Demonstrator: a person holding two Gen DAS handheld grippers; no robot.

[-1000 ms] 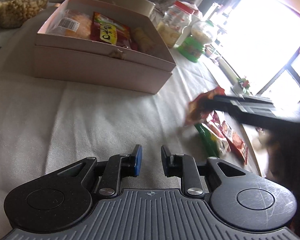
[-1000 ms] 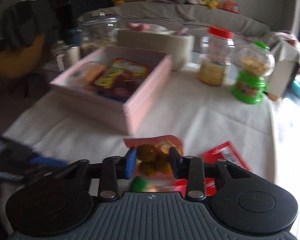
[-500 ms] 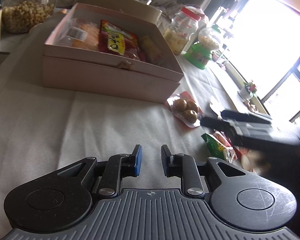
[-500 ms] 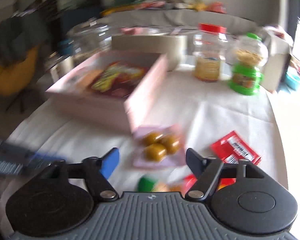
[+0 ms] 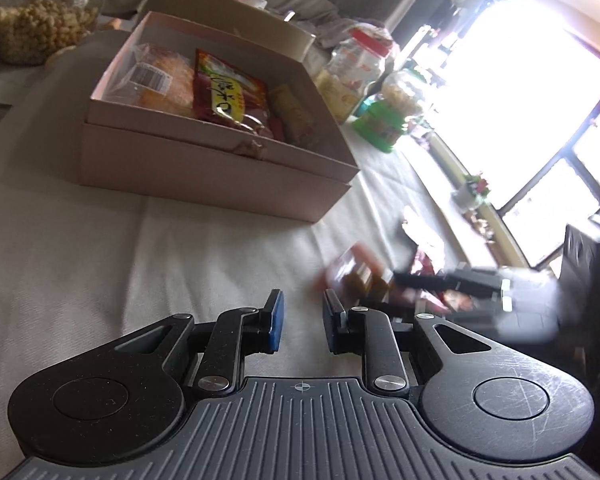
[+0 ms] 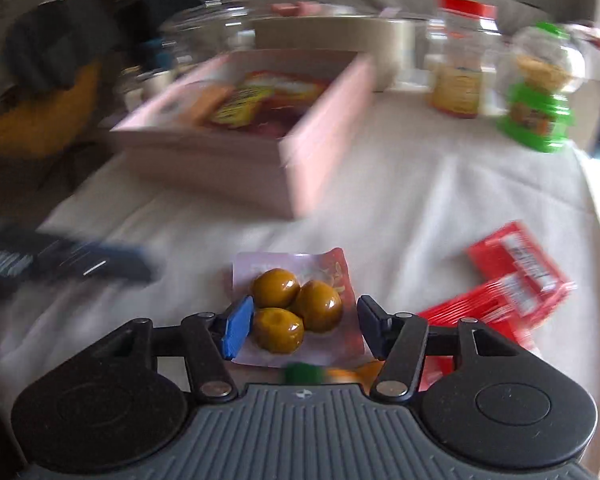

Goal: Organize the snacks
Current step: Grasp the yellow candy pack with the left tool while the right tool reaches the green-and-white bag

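Right tool (image 6: 305,326): held low and level over the white-clothed counter (image 6: 420,200), jaws spread wide, flanking but not pinching the clear pouch of three brown balls (image 6: 296,308) lying flat at 12 o'clock. Left tool (image 5: 300,322): low over the cloth, jaws parted by a narrow gap, empty. Pink box (image 5: 216,176): at its 11 o'clock, already holding packets; red packets (image 6: 516,284): at the right tool's 2 o'clock.

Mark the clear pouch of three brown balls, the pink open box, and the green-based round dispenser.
clear pouch of brown balls (image 6: 296,308), right wrist view, centre ball
pink open box (image 5: 204,172), left wrist view, front wall
green-based round dispenser (image 6: 534,118), right wrist view, green base
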